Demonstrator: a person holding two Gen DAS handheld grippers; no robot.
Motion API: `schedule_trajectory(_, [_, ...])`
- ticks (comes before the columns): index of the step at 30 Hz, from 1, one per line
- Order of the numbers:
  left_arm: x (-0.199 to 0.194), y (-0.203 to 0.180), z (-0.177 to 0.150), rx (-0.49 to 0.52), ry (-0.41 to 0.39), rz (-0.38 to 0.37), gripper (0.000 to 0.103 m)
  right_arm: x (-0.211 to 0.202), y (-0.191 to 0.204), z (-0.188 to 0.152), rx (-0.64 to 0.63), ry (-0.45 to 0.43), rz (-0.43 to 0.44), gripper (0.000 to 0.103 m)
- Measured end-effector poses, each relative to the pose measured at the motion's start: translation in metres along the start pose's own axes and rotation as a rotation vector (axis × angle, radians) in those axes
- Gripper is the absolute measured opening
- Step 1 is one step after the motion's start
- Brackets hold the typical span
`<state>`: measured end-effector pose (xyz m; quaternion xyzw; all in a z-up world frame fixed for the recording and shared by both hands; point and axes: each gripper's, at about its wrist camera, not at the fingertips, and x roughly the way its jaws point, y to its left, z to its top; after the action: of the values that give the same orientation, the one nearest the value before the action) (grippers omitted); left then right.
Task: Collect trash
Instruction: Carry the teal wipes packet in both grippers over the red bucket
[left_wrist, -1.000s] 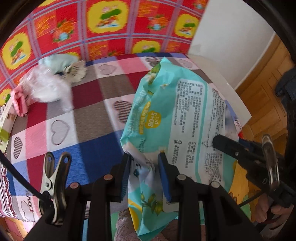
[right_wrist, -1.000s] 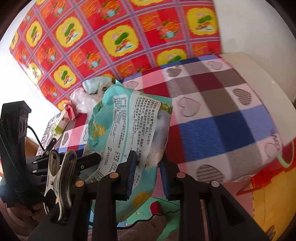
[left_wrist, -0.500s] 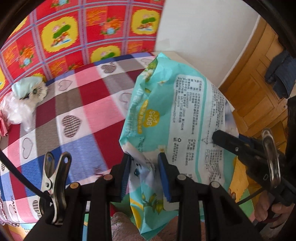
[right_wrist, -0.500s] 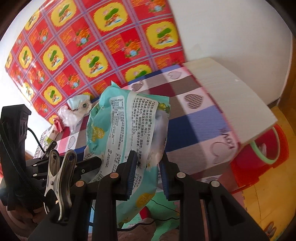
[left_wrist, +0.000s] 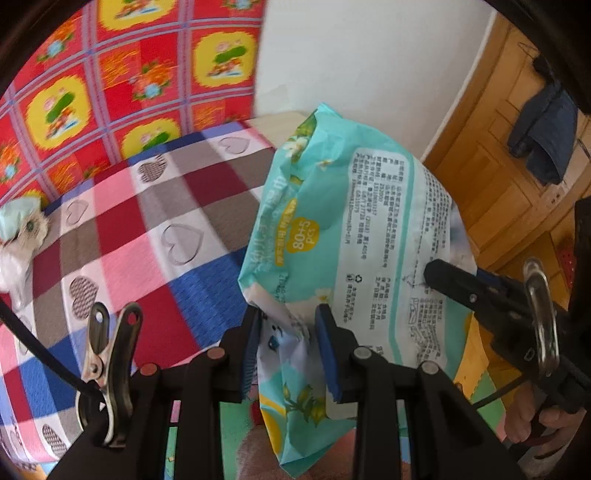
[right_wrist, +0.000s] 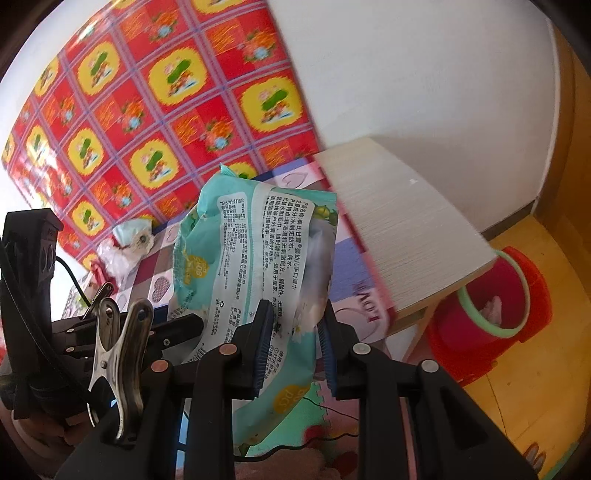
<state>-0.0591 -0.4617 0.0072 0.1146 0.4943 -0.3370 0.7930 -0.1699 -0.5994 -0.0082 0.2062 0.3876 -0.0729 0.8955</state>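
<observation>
A teal and white wet-wipes packet (left_wrist: 354, 236) hangs in the air off the table's right side, held by both grippers. My left gripper (left_wrist: 286, 336) is shut on its lower left edge. My right gripper (right_wrist: 295, 332) is shut on the packet (right_wrist: 258, 251) at its other edge; its fingers (left_wrist: 465, 288) show at the right of the left wrist view. A red bin with a green rim (right_wrist: 495, 295) stands on the floor under the table's right end, with something pale inside.
The table (left_wrist: 155, 229) has a checked heart-pattern cloth. A crumpled tissue and clear plastic (right_wrist: 129, 243) lie at its far left by the red-yellow wall cloth. A bare white tabletop (right_wrist: 399, 221) extends right. A wooden door (left_wrist: 509, 192) stands at the right.
Both grippers have carried the packet to the right, away from the table's middle. The red bin and the wooden door have come into view.
</observation>
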Motion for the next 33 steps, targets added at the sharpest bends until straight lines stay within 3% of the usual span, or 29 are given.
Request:
schedule_trajectory(17, [0.067,-0.052,0.065,0.157,0.049,-0.152,0.031,0.0,-0.07,0.03,0.145,-0.033,-0.162,0.026])
schedule_trajectory(33, [0.1,-0.115,0.097,0.279,0.052,-0.201,0.031,-0.017,-0.125,0.044,0.231,-0.089,-0.26,0.026])
